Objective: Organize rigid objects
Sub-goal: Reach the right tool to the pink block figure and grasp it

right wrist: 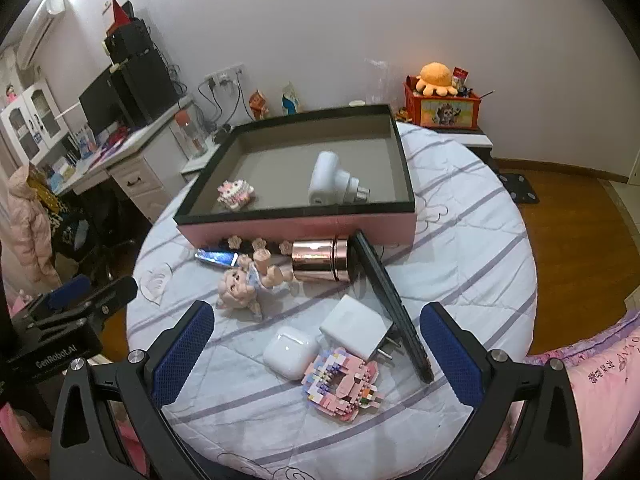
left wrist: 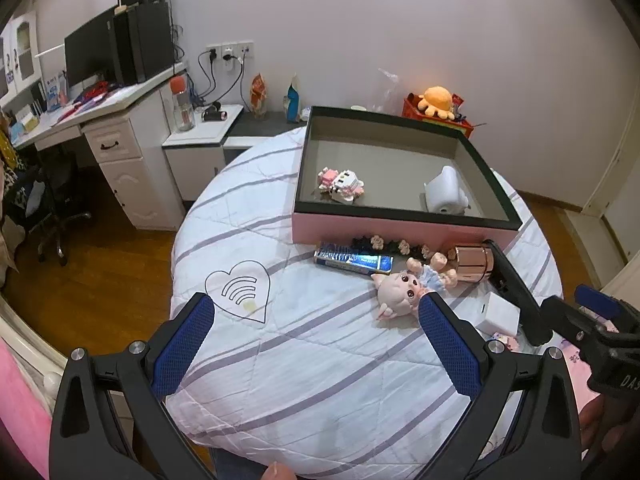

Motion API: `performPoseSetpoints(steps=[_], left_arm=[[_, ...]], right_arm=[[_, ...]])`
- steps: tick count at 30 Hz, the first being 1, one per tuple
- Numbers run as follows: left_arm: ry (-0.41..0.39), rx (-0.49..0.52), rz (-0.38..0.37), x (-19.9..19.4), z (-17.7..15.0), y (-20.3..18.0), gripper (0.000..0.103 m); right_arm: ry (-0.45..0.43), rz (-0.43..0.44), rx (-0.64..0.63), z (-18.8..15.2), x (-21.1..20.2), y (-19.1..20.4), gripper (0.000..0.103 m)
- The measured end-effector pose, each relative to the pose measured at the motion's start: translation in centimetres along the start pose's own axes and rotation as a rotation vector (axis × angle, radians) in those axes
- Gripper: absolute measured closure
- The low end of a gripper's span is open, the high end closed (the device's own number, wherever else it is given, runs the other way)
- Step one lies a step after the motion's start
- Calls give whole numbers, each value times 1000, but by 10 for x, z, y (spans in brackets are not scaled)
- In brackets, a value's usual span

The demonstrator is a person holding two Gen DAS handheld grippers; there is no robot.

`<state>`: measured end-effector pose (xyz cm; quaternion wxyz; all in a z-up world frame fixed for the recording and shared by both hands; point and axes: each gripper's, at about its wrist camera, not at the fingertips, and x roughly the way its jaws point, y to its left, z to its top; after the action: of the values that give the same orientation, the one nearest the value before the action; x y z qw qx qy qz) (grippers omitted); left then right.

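- Right gripper (right wrist: 316,354) spread wide, holding nothing — white earbud case (right wrist: 290,351) and pink block model (right wrist: 344,380) lie on the quilt between its fingers.
- Left gripper (left wrist: 316,344) equally wide, holding nothing, farther off.
- Pink box (right wrist: 296,226) beyond already holds 2 items.

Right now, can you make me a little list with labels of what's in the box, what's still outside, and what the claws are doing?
box: pink box, open, on the quilt
inside box: white plug adapter; small block toy
still outside: pig doll, rose-gold cylinder, earbud case, white charger, pink block model, black flat device, blue packet
left claw: open, holding nothing
right claw: open, holding nothing
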<state>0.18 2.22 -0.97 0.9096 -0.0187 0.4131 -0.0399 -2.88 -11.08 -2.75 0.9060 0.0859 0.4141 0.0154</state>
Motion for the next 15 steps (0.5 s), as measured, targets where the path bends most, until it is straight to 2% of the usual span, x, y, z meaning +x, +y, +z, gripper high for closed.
performPoseSetpoints(steps=[13, 15], left_arm=[[48, 30, -15, 14, -14, -11, 0], [52, 35, -15, 14, -16, -13, 0]], right_arm=[[119, -50, -22, -50, 26, -12, 0], [128, -55, -23, -54, 29, -13, 3]])
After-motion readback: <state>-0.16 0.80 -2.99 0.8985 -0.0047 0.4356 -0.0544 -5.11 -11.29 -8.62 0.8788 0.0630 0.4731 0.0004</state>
